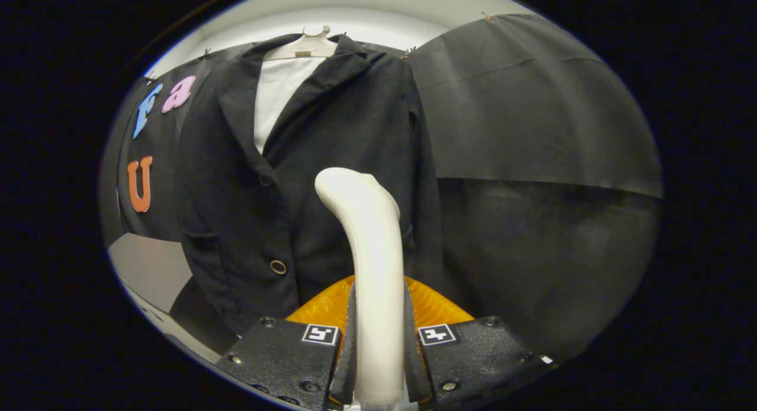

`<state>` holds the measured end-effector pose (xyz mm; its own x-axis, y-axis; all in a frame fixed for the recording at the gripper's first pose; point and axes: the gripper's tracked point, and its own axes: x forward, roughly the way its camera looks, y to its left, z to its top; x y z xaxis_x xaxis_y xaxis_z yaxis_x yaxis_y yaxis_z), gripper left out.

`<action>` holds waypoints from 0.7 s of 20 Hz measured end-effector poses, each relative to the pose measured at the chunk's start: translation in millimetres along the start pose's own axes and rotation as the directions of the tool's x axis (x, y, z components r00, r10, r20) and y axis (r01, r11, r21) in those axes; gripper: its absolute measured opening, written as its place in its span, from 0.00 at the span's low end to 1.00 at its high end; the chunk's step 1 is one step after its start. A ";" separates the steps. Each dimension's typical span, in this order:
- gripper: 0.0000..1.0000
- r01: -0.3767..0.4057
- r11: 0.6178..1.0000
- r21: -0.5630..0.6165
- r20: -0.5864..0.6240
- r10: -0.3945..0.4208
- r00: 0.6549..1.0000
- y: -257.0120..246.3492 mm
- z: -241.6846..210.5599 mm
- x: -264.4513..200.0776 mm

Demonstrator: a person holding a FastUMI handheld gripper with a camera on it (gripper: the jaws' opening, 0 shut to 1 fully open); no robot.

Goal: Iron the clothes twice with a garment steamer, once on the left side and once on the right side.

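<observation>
A black jacket [331, 180] over a white shirt [278, 91] hangs on a white hanger [309, 44] against the booth wall. My gripper [378, 340] is shut on the white handle of the garment steamer [369, 251], both fingers pressing its sides. The steamer stands upright between the fingers, and its curved head reaches the jacket's right front panel at about mid-height. An orange translucent part of the steamer [437, 307] shows just behind the fingers. Whether the head touches the cloth cannot be told.
The black cloth wall [532, 133] stretches to the right of the jacket. A grey surface [148, 263] lies low on the left beside the jacket's hem.
</observation>
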<state>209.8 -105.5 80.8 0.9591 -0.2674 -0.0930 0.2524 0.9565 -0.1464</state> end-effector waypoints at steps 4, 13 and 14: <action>0.36 0.014 1.000 -0.013 -0.031 -0.014 0.999 6.0 -21.8 3.1; 0.36 0.039 0.998 -0.047 -0.114 -0.044 0.993 9.1 -76.1 -12.5; 0.36 0.047 0.998 -0.046 -0.133 -0.052 0.990 7.2 -86.0 -11.5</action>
<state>189.6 -105.6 -3.9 0.9190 -0.3302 -0.2153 0.2906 0.9366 -0.1959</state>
